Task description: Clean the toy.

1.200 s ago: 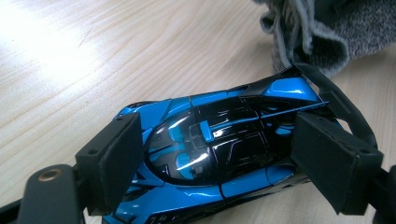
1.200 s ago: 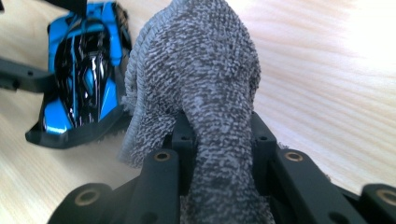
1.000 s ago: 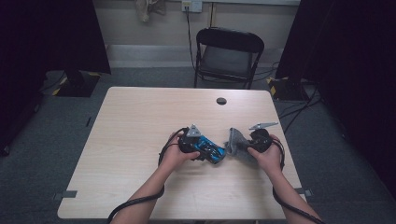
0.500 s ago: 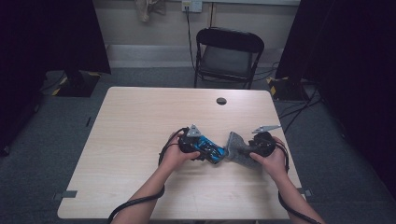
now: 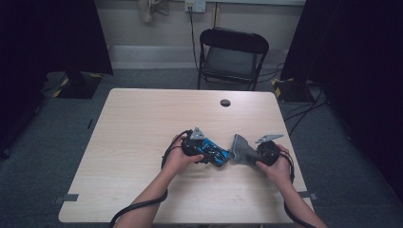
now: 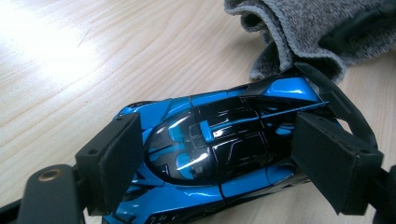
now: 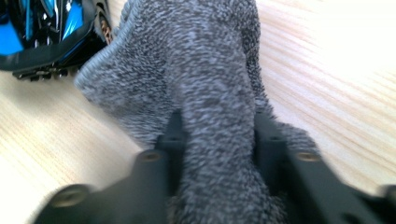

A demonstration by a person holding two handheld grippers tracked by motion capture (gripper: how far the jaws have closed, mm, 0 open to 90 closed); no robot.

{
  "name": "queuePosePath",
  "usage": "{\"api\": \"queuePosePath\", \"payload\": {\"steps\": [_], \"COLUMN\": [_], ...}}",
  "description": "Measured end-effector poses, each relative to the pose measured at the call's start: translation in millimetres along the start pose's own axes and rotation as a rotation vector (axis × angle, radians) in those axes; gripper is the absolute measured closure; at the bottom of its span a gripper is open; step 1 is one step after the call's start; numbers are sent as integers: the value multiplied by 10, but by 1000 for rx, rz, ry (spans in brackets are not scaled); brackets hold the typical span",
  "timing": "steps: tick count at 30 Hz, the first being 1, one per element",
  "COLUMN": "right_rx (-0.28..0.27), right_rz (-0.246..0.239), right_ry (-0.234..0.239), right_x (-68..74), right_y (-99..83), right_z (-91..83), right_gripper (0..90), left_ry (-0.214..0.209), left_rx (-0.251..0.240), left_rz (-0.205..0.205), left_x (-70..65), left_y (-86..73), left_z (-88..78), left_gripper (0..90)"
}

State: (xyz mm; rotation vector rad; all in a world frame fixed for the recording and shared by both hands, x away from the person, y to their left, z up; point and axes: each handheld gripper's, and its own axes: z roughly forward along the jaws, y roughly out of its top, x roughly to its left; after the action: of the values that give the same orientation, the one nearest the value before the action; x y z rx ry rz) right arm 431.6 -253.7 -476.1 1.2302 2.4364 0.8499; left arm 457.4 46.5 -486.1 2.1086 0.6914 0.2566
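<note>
The left gripper is clamped on the sides of a blue and black toy car, low in the left gripper view. The right gripper, its jaws just closed further, is pinched on a fold of grey cloth. In the high view, car and cloth are seen touching at the table's lower centre. A dark round spot is seen above them, a black chair at the top. The car is glossy, the cloth knitted.
</note>
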Motion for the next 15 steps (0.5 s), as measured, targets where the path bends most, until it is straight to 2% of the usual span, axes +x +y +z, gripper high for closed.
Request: {"api": "queuePosePath", "payload": {"steps": [5, 9, 12, 15], "right_rx": [-25, -53, -60, -45], "right_rz": [88, 104, 111, 104], "right_ry": [20, -4, -3, 13], "right_x": [-51, -52, -32, 18], "right_y": [81, 212, 328, 427], "right_z": [-45, -74, -43, 45], "right_gripper": [708, 710, 710, 711], "left_ry": [-2, -2, -2, -3], "left_rx": [4, 4, 4, -2], "left_rz": [0, 0, 3, -1], "left_x": [-3, -4, -1, -4], "left_y": [5, 5, 4, -4], "left_z": [1, 1, 0, 0], "left_gripper": [167, 167, 167, 167]}}
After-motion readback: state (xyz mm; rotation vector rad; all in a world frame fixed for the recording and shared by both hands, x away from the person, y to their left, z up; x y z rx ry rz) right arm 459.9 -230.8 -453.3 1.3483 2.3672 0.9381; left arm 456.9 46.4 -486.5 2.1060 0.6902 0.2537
